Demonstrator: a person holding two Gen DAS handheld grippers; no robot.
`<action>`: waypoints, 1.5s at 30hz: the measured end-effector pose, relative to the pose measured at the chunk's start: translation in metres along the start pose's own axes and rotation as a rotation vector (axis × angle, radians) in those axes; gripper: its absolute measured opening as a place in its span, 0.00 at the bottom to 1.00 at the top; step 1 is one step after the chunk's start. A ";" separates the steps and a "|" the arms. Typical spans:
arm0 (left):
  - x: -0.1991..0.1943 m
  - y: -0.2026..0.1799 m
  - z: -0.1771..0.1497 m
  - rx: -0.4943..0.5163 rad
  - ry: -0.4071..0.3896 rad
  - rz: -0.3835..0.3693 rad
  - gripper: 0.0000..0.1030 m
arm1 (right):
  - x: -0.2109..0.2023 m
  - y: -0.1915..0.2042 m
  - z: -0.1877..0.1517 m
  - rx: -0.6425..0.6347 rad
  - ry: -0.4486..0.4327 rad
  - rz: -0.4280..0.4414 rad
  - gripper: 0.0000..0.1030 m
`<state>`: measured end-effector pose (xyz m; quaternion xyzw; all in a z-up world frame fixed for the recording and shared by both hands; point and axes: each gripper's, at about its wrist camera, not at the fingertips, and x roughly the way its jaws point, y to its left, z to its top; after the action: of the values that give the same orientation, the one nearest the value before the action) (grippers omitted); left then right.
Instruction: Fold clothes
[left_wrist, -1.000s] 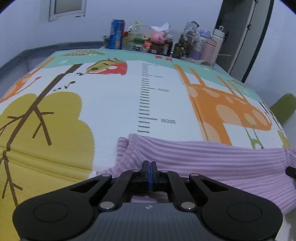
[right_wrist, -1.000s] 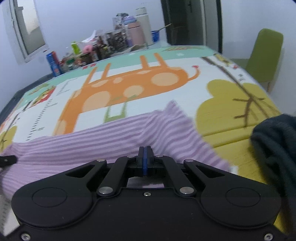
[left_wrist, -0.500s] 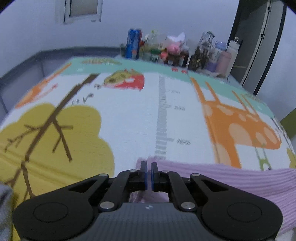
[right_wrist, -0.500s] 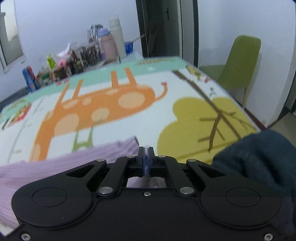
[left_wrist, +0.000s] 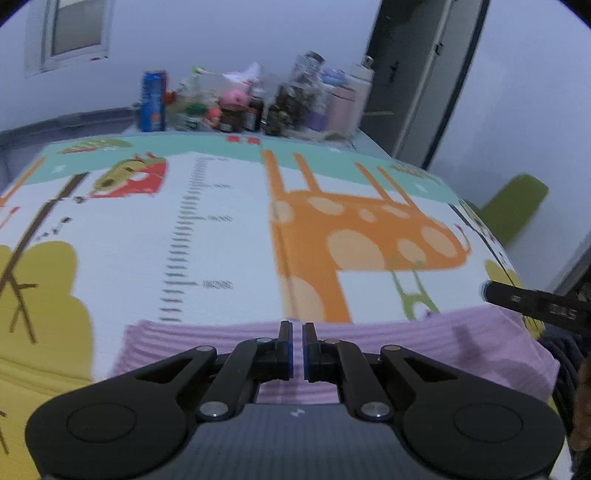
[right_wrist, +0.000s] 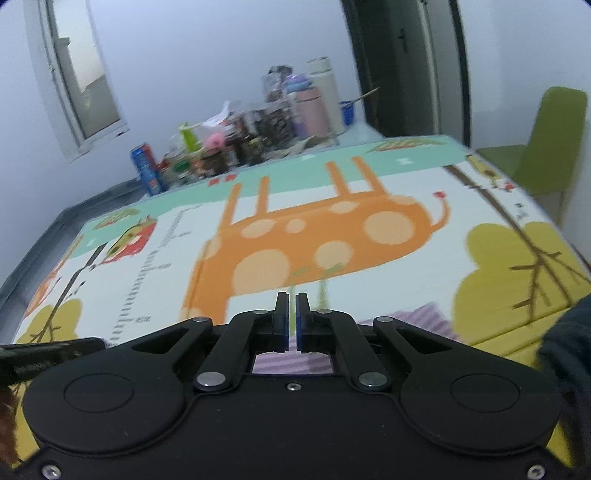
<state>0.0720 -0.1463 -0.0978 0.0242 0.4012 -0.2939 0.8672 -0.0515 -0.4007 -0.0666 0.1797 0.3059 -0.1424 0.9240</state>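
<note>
One lilac ribbed garment lies flattened along the near edge of the bench, which is covered by a mat printed with one orange giraffe, yellow trees and a ruler scale. The left claw hovers just over the garment's far hem, its two fingers parted by a narrow gap with nothing between them. The right claw sits above the garment's right end, fingers likewise slightly apart and empty, though cloth directly beneath is mostly hidden by the claw body. One dark garment bunches at the right edge. A cluster of bottles and jars stands at the far end, too blurred to count; one green chair is beyond.
</note>
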 end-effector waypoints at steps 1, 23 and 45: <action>0.002 -0.003 -0.002 0.004 0.007 -0.007 0.06 | 0.003 0.003 -0.002 -0.002 0.010 0.006 0.03; 0.043 0.020 -0.020 -0.039 0.102 0.033 0.06 | 0.056 -0.021 -0.039 0.030 0.153 -0.053 0.02; 0.022 0.097 -0.013 -0.234 0.082 0.145 0.03 | 0.041 -0.087 -0.021 0.124 0.109 -0.165 0.00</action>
<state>0.1256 -0.0739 -0.1407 -0.0360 0.4648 -0.1805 0.8661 -0.0633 -0.4757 -0.1284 0.2181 0.3603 -0.2267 0.8782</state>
